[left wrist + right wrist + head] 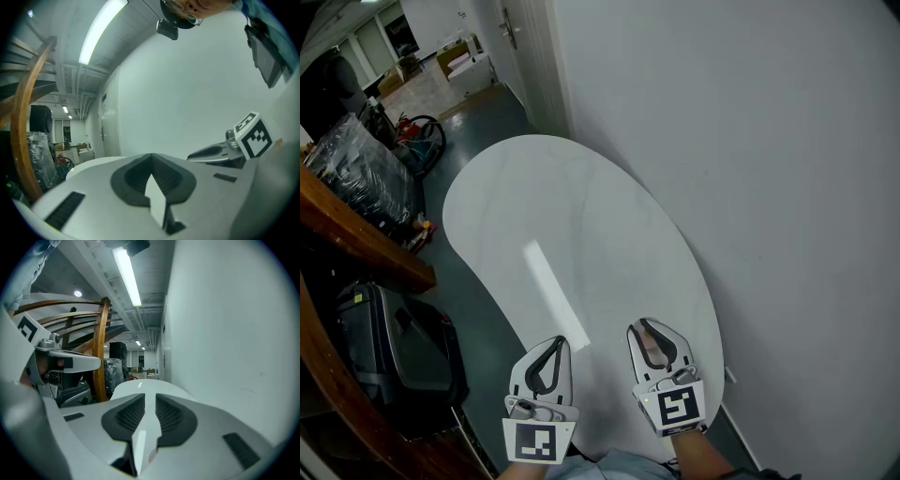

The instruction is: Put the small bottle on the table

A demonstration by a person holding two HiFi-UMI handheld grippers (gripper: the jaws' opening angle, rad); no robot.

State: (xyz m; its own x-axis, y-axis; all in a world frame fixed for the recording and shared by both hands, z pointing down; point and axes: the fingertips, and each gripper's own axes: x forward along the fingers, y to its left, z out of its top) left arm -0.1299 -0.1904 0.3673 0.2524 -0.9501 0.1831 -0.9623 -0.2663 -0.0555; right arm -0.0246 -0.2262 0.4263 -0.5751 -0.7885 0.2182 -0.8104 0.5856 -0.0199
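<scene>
No small bottle shows in any view. A white oval table [572, 216] runs from me toward the far left, and its top is bare. Both grippers hover over its near end, side by side and pointing away from me. My left gripper [561, 339] has its pads meeting at the tips [151, 157], with nothing between them. My right gripper [639, 324] stands just to its right. A narrow slit stays between its pads [150, 394], through which the table [140, 385] shows. Nothing is held there.
A plain white wall [769, 141] runs close along the table's right side. To the left are a curved wooden rail [356, 234], a black suitcase [384, 347] on the dark floor, and a plastic-wrapped bundle [356, 169]. A door [516, 37] stands beyond the table's far end.
</scene>
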